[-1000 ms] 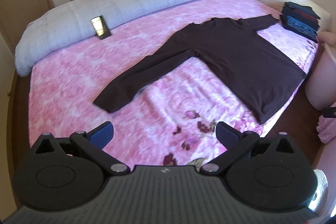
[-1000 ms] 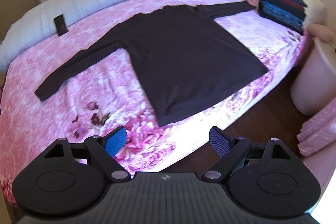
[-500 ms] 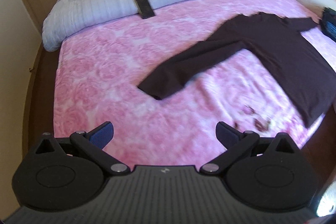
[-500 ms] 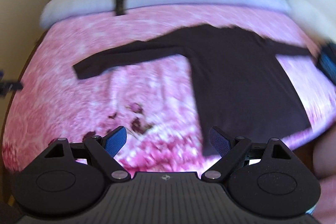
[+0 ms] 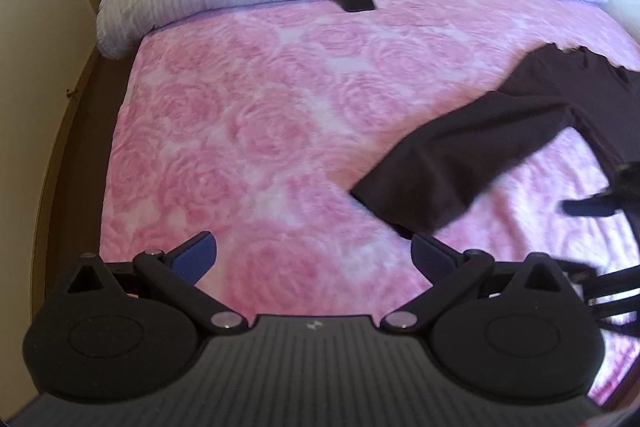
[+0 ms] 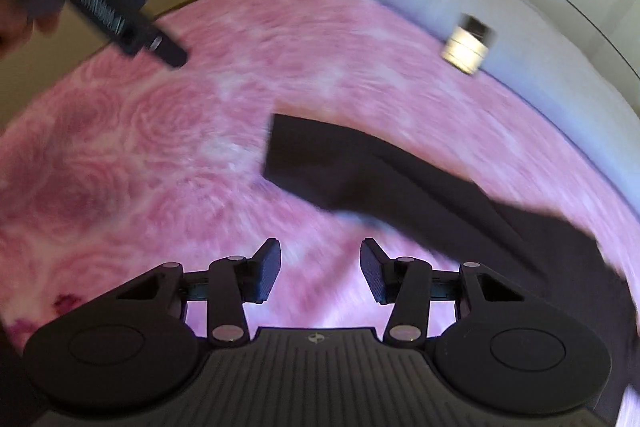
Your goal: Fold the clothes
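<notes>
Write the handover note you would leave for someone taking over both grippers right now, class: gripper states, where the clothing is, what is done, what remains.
Left gripper: open, empty, above the pink bedspread.
Right gripper: partly open, empty, near the sleeve cuff.
Dark long-sleeved top: lying on the bedspread, sleeve stretched out.
Done: no fold visible.
Left: grasp the sleeve, fold it in, then probably the whole top.
</notes>
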Motion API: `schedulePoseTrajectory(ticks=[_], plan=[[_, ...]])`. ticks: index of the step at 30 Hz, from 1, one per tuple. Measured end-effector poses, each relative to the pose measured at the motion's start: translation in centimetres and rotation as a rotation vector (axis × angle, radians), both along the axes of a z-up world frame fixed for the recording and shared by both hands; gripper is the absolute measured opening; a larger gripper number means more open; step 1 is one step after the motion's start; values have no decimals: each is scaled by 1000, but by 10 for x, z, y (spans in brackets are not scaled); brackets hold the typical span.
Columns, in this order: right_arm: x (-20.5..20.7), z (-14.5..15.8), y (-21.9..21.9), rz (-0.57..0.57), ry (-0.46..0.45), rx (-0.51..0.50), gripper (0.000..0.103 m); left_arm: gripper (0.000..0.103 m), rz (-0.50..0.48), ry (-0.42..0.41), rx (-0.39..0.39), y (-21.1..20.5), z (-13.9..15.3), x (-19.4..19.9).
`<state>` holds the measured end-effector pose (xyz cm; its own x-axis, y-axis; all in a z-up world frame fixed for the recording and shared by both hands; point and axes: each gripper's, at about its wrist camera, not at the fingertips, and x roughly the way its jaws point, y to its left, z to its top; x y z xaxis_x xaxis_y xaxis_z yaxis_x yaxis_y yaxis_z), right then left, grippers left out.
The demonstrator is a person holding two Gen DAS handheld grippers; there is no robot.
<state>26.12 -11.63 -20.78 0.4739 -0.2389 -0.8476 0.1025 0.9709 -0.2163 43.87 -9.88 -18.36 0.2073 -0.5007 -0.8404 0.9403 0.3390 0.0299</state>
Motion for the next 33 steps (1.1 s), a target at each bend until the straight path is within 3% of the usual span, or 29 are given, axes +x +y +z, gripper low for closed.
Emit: schedulePoseTrajectory(ticks=[6, 13, 16, 17, 18, 22, 26, 30, 33], plan=[[63, -75, 3, 199, 26, -71, 47, 102, 81, 14, 3, 3, -36, 24], [89, -116, 6, 316, 34, -201, 48, 102, 135, 54, 40, 15, -58, 30], [97, -114, -3, 269, 49, -192, 36, 102, 135, 68, 42, 12, -56, 27], [99, -112, -9, 250, 57, -179, 27, 102, 130, 68, 37, 10, -53, 26], [100, -108, -13, 236, 53, -165, 1, 102, 123, 66, 32, 7, -50, 24], [98, -67, -30, 181, -61, -57, 3, 102, 99, 59, 11, -5, -39, 17], [74, 0, -82, -34, -266, 124, 3, 102, 70, 74, 10, -23, -32, 6], [11, 54, -168, -291, -449, 261, 3, 102, 14, 64, 8, -52, -22, -20], [-51, 92, -242, -445, -586, 299, 3, 102, -27, 55, 0, -85, -16, -52]])
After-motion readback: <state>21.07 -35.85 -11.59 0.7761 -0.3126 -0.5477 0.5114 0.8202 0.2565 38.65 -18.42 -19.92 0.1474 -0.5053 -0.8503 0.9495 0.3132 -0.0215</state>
